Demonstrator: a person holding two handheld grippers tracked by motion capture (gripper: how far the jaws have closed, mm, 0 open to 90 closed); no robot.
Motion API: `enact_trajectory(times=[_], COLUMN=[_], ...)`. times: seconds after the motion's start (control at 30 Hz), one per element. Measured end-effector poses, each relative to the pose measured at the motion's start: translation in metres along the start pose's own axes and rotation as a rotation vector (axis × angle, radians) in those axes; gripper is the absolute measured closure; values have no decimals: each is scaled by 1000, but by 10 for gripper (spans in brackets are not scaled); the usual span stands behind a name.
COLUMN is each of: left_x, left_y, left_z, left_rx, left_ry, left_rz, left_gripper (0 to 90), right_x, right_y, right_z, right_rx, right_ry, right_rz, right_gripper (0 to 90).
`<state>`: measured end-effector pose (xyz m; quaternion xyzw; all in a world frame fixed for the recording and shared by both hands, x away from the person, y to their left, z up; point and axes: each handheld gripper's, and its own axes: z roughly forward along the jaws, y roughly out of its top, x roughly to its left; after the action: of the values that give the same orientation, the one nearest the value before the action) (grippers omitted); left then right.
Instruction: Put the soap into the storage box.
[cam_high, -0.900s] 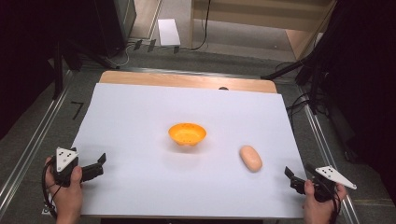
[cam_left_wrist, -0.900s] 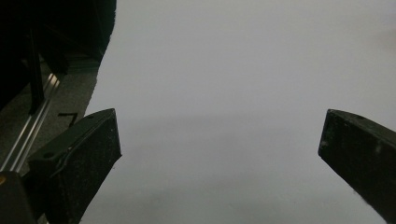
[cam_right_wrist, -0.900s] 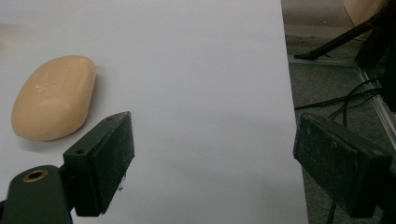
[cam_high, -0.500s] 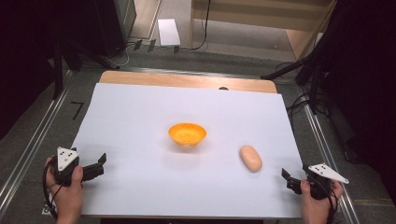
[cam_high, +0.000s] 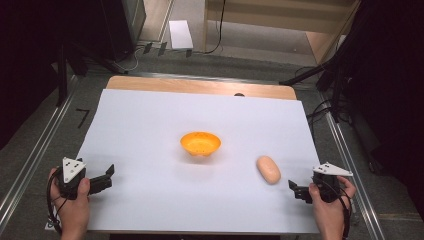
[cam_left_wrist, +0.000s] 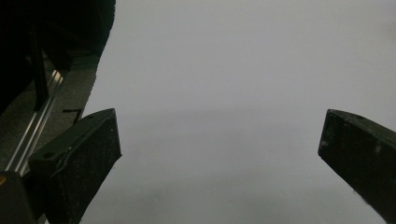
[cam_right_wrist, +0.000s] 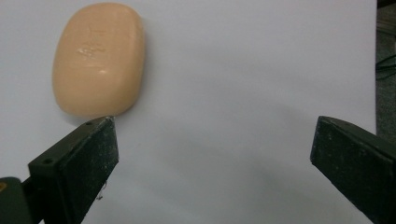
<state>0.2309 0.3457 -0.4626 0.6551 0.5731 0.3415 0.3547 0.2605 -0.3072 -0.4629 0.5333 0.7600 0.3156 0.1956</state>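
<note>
A pale peach, oval soap bar is laid flat on the white sheet, near the right edge.

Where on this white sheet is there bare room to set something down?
The far half beyond the bowl is bare, as is the left side between bowl and left claw. Tightest is the right near corner, with soap beside the right claw.

High view: above the near edge, facing forward and down, far, whole sheet in frame. Gripper views: low and close, looking along black jaws over the sheet. Soap, upper left in right gripper view, shared with high view's lower right.
</note>
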Motion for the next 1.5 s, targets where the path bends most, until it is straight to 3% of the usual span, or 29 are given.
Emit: enact_trajectory(times=[0.33,0.57,1.07,1.37,1.5], left_x=[0,0,-1,-1,-1], left_y=[0,0,0,0,0], left_z=[0,0,0,0,0], left_rx=[-1,2,2,4,2], left_ry=[-3,-8,-12,-15,-17], left_rz=[2,3,8,10,12], left_gripper=[0,0,0,0,0], right_x=[17,33,56,61,65], right_y=[20,40,60,62,62], right_z=[6,14,34,46,52], right_rx=[39,67,134,186,220], right_ry=[60,89,86,65,53], right_rz=[-10,-32,-23,-12,-29], right_gripper=[0,58,135,184,208])
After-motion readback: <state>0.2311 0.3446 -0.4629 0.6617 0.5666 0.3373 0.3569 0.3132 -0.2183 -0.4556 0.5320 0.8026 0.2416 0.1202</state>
